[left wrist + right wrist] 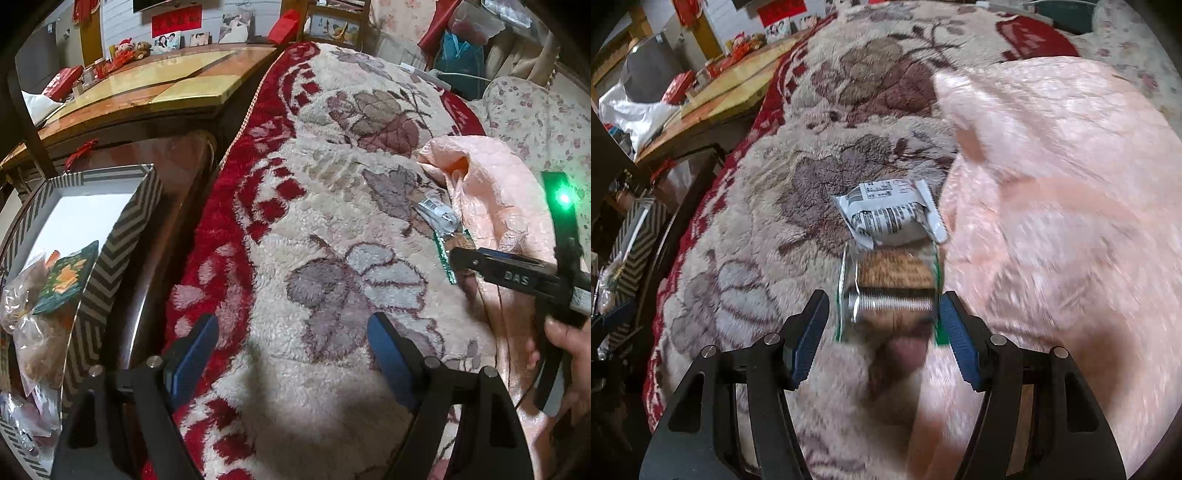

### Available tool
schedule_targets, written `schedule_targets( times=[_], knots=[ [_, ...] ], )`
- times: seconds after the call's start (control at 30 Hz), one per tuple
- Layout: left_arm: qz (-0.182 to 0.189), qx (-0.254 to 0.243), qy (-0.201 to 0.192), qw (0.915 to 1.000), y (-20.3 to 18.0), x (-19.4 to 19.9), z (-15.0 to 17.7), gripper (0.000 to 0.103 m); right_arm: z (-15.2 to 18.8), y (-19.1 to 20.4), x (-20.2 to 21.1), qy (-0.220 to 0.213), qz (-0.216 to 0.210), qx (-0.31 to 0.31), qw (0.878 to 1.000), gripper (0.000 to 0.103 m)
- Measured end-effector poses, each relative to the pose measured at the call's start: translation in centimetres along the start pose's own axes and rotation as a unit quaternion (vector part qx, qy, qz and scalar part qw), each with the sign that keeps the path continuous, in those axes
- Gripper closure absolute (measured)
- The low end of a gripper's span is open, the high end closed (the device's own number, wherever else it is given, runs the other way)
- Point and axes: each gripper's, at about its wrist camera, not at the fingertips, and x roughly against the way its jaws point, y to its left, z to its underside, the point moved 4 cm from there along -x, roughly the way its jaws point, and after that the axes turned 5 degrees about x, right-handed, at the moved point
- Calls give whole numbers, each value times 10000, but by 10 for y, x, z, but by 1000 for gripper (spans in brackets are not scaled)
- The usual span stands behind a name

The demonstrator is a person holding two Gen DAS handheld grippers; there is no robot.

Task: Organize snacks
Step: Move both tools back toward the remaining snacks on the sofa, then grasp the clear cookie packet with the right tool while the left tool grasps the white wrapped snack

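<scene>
Right hand-held gripper [884, 332], jaws wide, is straddling the clear-wrapped snack packet [890, 291] on the bed; light, crinkly, slippery, best pinched across its sides

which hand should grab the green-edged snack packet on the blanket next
Right: the right gripper is open with its fingers either side of the green-edged packet. The left gripper is open over bare blanket.

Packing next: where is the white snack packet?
The white snack packet lies on the floral blanket, ahead of the right claw, beside the pink quilt.
</scene>
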Motion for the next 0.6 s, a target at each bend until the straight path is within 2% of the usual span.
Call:
schedule_targets(
  times=[0.17, 0.27, 0.43, 0.6],
  knots=[
    [44, -76, 46, 10000, -7, -7, -4, 19, -4, -1, -20, 138, -23, 18, 9999, 39],
    [153, -162, 21, 9998, -19, -9, -12, 19, -1, 0, -16, 34, -138, 42, 9999, 51],
    [522, -440, -95, 9976, -53, -16, -37, 19, 14, 1, 1, -56, -261, 132, 9996, 54],
    [954, -1033, 77, 9900, -99, -43, -59, 18, 35, -1, 11, 1, -418, -36, 9991, 54]
  ],
)
